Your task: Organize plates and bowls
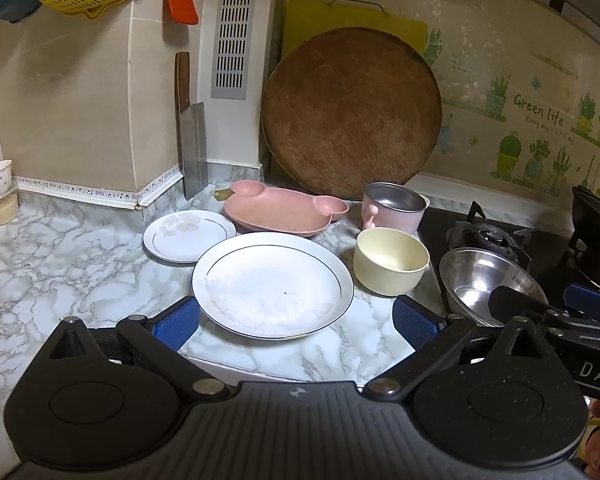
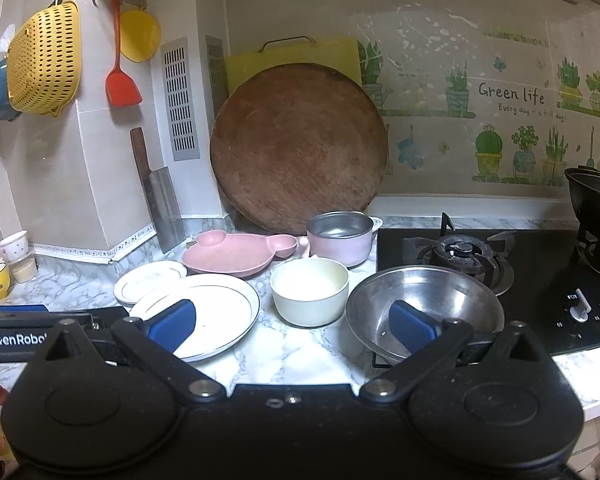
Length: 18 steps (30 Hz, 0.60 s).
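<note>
Large plate [image 1: 272, 284]: white glazed ware with a thin dark rim line, lying flat on the marble counter [image 1: 72, 248], nearest the front edge. Judged rigid, fairly heavy, slick and breakable; the only usable hold is the raised rim, pinched at the near edge, since the face offers nothing to grip.

Small plate [image 1: 188, 236]: same ware, behind and left of the large one, rims apparently overlapping.

Pink dish [image 1: 284, 210]: shaped, likely plastic, light and tolerant of knocks; sits behind both plates.

Cream bowl [image 1: 390, 260]: just right of the large plate; thick wall, take by the rim.

Pink pot [image 1: 392, 208]: behind the bowl.

Steel bowl [image 2: 424, 308]: partly on the stove [image 2: 540, 280]; light, slippery thin rim.

Left gripper [image 1: 296, 322]: spread wide, empty, straddling the large plate's near edge without contact.

Right gripper [image 2: 292, 322]: likewise spread and empty, above the counter.
</note>
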### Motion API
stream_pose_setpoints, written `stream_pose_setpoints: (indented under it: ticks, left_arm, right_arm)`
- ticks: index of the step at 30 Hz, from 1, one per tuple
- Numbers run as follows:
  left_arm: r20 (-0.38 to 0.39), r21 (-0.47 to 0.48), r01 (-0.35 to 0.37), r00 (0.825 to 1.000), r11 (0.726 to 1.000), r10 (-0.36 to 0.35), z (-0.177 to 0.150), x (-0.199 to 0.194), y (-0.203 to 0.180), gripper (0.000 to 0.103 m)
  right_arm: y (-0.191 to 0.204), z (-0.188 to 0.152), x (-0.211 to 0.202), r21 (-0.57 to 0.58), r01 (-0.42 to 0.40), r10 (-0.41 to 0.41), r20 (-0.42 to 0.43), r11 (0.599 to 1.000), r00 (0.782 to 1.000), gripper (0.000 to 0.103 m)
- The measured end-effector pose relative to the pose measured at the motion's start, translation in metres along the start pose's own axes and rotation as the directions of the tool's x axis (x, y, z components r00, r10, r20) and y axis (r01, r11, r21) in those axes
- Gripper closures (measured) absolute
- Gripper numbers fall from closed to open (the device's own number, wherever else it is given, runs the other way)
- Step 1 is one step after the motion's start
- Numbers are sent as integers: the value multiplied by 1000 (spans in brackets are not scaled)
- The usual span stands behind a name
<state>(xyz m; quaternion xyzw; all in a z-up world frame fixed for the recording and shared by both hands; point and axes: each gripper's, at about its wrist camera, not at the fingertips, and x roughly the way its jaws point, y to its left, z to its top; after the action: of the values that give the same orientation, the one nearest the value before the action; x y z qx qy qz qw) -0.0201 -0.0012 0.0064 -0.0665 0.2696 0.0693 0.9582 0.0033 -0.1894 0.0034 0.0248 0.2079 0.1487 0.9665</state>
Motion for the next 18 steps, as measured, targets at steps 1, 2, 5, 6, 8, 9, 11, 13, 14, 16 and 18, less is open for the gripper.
stream_pose_setpoints:
  ticks: [1, 2, 5, 6, 8, 9, 11, 13, 14, 16, 18]
  left_arm:
    - [2, 2, -2, 1000, 1000, 2, 0, -1, 0, 0]
    - [4, 4, -4, 1000, 1000, 4, 0, -1, 0, 0]
    - [14, 0, -5, 1000, 1000, 5, 1, -2, 0, 0]
    - [16, -2, -5, 1000, 1000, 5, 1, -3, 1, 0]
    - [18, -8, 0, 1000, 1000, 0, 2, -2, 3, 0]
    - [19, -9, 0, 1000, 1000, 1, 2, -1, 3, 0]
    - [22, -5, -3, 1000, 1000, 3, 3, 0, 4, 0]
    - [26, -10, -3, 1000, 1000, 3, 5, 2, 6, 0]
    - [27, -12, -2, 1000, 1000, 2, 7, 5, 7, 0]
    - [24, -11, -3, 1000, 1000, 3, 9, 10, 11, 0]
    - [15, -20, -9, 1000, 1000, 9, 11, 18, 18, 0]
  right_arm:
    - [0, 0, 0, -3, -2, 2, 1, 1000, 1000, 0]
    - [1, 1, 0, -6, -6, 6, 4, 1000, 1000, 0]
    - [2, 2, -1, -15, -12, 12, 10, 1000, 1000, 0]
    - [2, 2, -1, -18, -16, 16, 11, 1000, 1000, 0]
    - [3, 3, 0, -26, -18, 18, 14, 999, 1000, 0]
    - [3, 4, 1, -29, -18, 18, 17, 999, 1000, 0]
    - [4, 5, 2, -35, -21, 22, 20, 999, 1000, 0]
    - [6, 6, 5, -39, -25, 26, 20, 999, 999, 0]
    - [7, 7, 6, -42, -27, 28, 20, 999, 999, 0]
    - [9, 9, 11, -50, -29, 30, 22, 998, 999, 0]
    - [12, 10, 18, -55, -32, 33, 17, 998, 999, 0]
